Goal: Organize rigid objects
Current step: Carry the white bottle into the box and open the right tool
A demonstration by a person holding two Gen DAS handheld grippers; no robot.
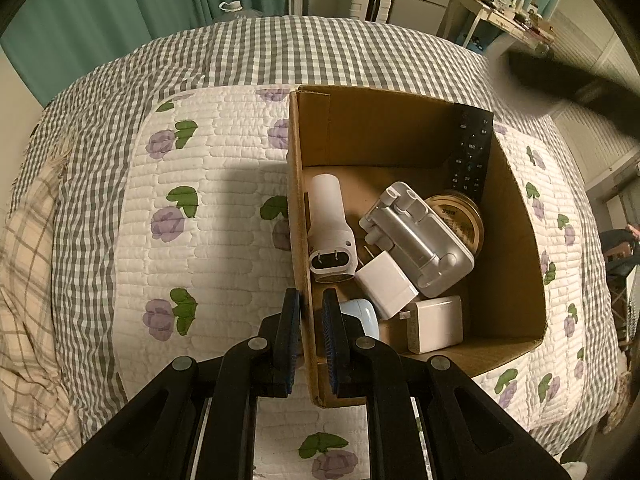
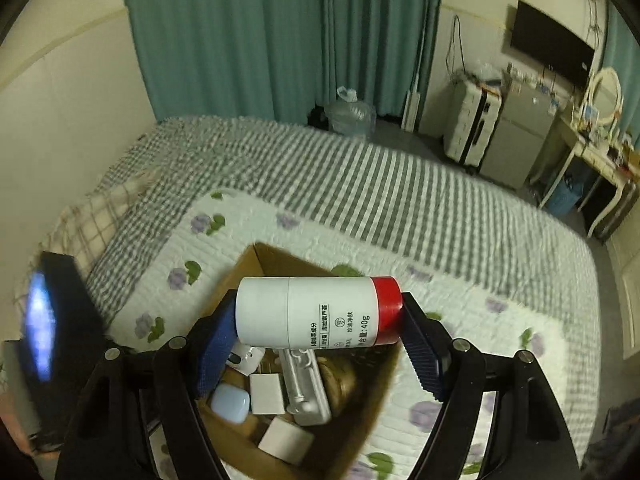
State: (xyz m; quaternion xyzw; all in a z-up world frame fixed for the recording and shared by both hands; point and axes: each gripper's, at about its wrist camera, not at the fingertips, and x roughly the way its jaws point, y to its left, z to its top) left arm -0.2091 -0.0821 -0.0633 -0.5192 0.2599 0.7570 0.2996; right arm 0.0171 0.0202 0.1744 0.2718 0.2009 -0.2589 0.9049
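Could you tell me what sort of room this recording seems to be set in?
Most likely a bedroom in a home: the cardboard box sits on a bed with a floral quilt, teal curtains hang behind, and a suitcase stands by a dressing table with a mirror.

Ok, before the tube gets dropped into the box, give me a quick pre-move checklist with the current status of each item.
1. Right gripper holds the white tube with red cap end to end between its jaws: ok.
2. Tube is above the cardboard box opening: ok.
3. Left gripper clamps the box's near wall, steadying it: ok.
4. Free floor space in the box for the tube: not ok; chargers, a grey folding stand and a tin crowd it.
5. Black remote leaning in the far corner stays stable on drop: cannot tell.
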